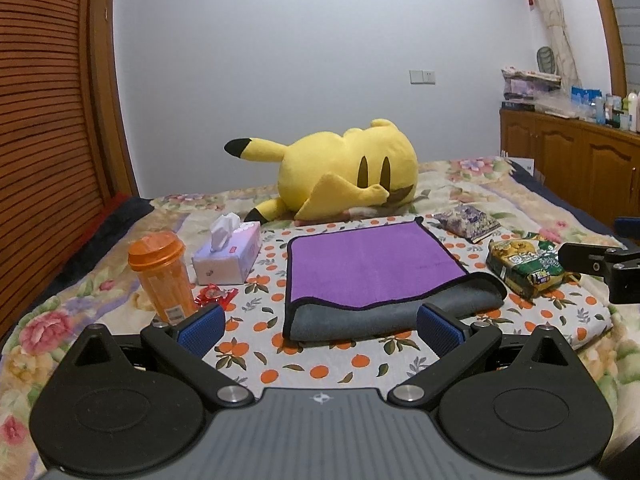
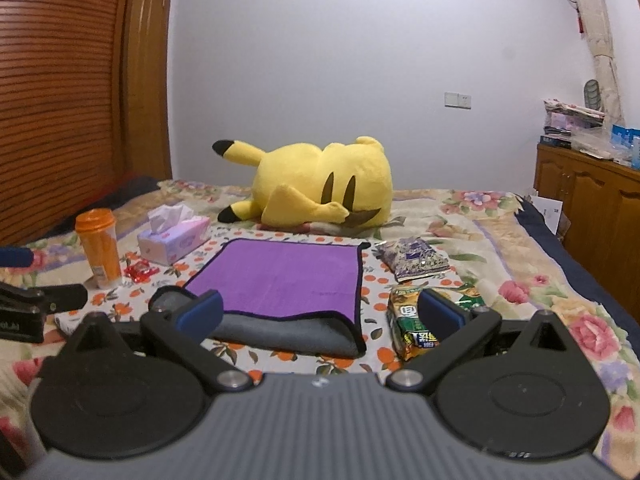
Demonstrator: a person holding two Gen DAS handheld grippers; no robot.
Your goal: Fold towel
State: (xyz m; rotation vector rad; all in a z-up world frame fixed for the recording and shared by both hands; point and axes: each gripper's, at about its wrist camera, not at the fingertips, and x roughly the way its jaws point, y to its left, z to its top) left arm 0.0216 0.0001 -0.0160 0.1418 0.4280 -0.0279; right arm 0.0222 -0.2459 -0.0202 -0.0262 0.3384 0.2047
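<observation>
White walls, a slatted wooden wardrobe door (image 1: 40,120) and a wooden sideboard (image 2: 592,200) frame a bed (image 2: 500,232) under a flowered quilt, with a thin cloth printed with oranges (image 1: 320,364) spread over its near part.

On that cloth lies the towel (image 1: 368,264), soft and napped, purple on its upper face and grey beneath, edged with a dark binding. Its near edge is doubled over in a rounded fold, so the grey side shows along the front.

A plump yellow plush toy (image 1: 344,172) lies on its side behind the towel. To the towel's left stand a ribbed orange plastic cup with a lid (image 1: 162,272) and a pale tissue box (image 1: 228,256), a crumpled red wrapper (image 1: 214,295) between them. To its right lie a purple-patterned packet (image 1: 468,222) and a glossy green and yellow snack bag (image 1: 524,266).

The left claw (image 1: 320,324) hovers just before the towel's folded edge, its ribbed blue pads (image 1: 202,326) spread wide with nothing between them. The right claw (image 2: 320,312) is equally wide and empty, its left pad in front of the towel's near left corner, its right pad in front of the snack bag; contact cannot be judged.
</observation>
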